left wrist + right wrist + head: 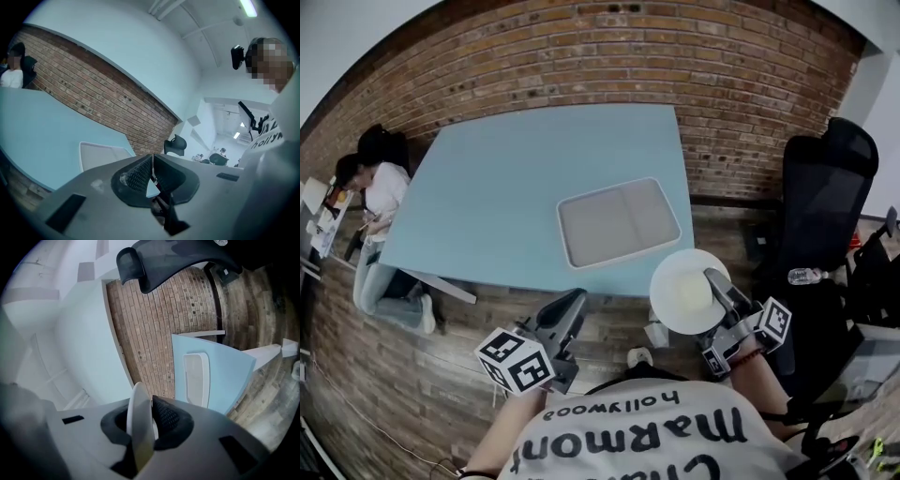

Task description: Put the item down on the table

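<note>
— What's the room like?
— A brick wall (609, 66) at 12 o'clock, a wooden floor (403, 375), and one pale blue table (506, 206) in the middle.

— Where's the plate?
— There is one white plate (689, 292), in the air at the table's near edge, at 5 o'clock from the tray (619, 225). It isn't lying on the table. The right gripper (715, 281) has its two jaws pressed on the rim, and the right gripper view shows the plate (140, 427) edge-on between them.

— And the other gripper?
— The left gripper (572, 305) is low at 6 o'clock, jaws together with nothing between them.

— How many trays are there?
— One, grey and in two sections, bare, on the table's right half.

— Anything else?
— One seated person (380, 202) at 9 o'clock and one black office chair (825, 187) at 3 o'clock.
</note>
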Demonstrator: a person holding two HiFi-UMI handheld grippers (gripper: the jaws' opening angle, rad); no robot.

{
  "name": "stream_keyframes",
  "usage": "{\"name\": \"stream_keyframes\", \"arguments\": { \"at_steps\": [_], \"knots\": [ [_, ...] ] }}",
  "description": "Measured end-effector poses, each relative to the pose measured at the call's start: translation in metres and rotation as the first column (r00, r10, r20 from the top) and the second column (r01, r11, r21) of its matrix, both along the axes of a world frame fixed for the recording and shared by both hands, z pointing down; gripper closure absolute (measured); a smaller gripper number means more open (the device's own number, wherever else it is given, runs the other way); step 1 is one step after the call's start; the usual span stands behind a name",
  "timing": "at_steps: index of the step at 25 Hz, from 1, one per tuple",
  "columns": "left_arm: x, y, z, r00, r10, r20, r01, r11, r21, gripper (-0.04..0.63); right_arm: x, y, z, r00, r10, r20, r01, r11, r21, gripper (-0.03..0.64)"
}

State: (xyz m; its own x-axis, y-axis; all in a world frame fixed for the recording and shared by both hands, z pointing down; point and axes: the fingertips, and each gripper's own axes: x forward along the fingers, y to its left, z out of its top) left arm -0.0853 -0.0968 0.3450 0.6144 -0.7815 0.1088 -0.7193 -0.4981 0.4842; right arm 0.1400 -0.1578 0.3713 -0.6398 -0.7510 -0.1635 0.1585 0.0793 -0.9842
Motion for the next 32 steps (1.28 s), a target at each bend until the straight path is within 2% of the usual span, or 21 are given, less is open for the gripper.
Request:
{"name": "stream_keyframes", "arguments": {
  "at_steps": [3, 11, 19, 21, 26, 32],
  "knots": [
    [0.0, -0.019, -0.004, 0.999, -0.028, -0.025, 0.028, 1.0, -0.01, 0.577, 0.003, -0.02, 0.001, 1.0, -0.009, 0.0, 0.009, 1.0, -0.005, 0.569],
    [0.006, -0.059, -0.005, 0.996, -0.046, 0.073, 0.047, 0.999, -0.012, 0.577, 0.006, -0.079, 0.019, 1.0, -0.02, 0.016, 0.02, 0.999, -0.031, 0.569],
    [-0.003, -0.101, -0.003, 0.993, -0.118, 0.012, 0.117, 0.993, 0.028, 0.577, -0.004, -0.136, 0.033, 0.998, -0.054, -0.013, 0.053, 0.998, -0.029, 0.569],
    [-0.001, -0.109, 0.003, 0.993, -0.111, 0.029, 0.11, 0.994, 0.025, 0.577, -0.003, -0.146, 0.037, 0.998, -0.059, -0.019, 0.059, 0.998, -0.028, 0.569],
    [0.004, -0.131, 0.016, 0.99, -0.057, 0.133, 0.056, 0.998, 0.008, 0.577, 0.004, -0.17, 0.047, 0.998, -0.039, -0.051, 0.038, 0.999, -0.03, 0.569],
    [0.002, -0.156, 0.014, 0.987, -0.017, 0.157, 0.015, 1.0, 0.015, 0.577, 0.001, -0.196, 0.06, 0.996, -0.016, -0.091, 0.012, 0.999, -0.043, 0.569]
  ]
}}
